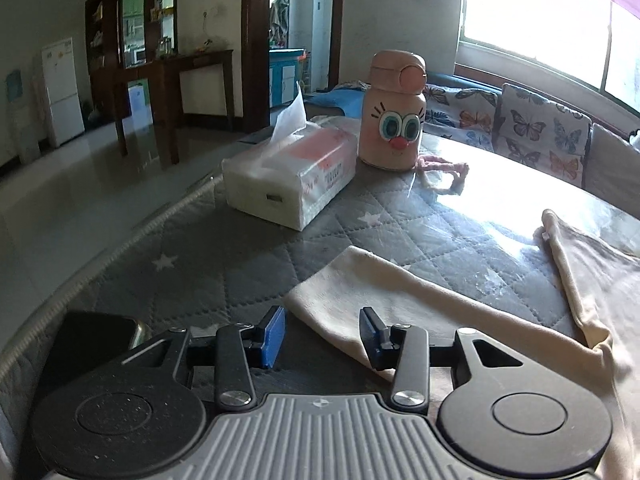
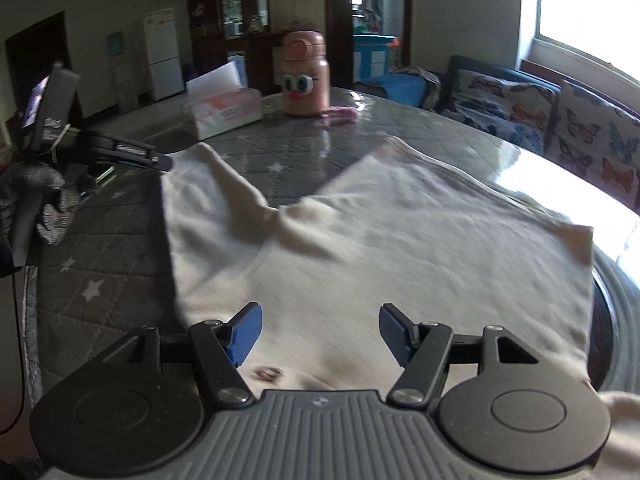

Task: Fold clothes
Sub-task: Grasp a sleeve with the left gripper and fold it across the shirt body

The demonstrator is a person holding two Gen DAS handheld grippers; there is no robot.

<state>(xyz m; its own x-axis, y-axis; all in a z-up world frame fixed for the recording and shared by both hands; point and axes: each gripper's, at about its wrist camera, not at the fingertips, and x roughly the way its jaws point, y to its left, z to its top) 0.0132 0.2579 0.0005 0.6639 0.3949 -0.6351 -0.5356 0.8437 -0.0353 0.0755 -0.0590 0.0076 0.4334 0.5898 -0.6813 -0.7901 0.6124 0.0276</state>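
On a round surface [image 2: 120,248] covered by a grey quilted cloth with white stars under clear plastic, a cream-coloured soft knit garment [image 2: 400,248] is seen spread nearly flat, its two sleeves angled inward toward the collar side. Behind it, well apart, a white-and-pink soft pack of tissues [image 1: 288,184] is set just beside a pink cartoon-faced drinking bottle [image 1: 394,120], with a pink woven strap [image 1: 444,170] trailing from it.

The right gripper [image 2: 320,334] is held low over the garment's near portion, its blue-padded fingers [image 2: 244,334] spread apart with nothing caught between them. The left gripper [image 1: 322,336] is poised at the end of the left sleeve [image 1: 360,284]; its fingers stand parted, and the cuff is not pinched, though cloth lies beneath the gap.

The step in hand is judged to be taking hold for a fold. It would be done well if each edge were pinched through both layers before lifting, if both hands were raised evenly, and if the fabric were carried over without being dragged across the slippery plastic cover.
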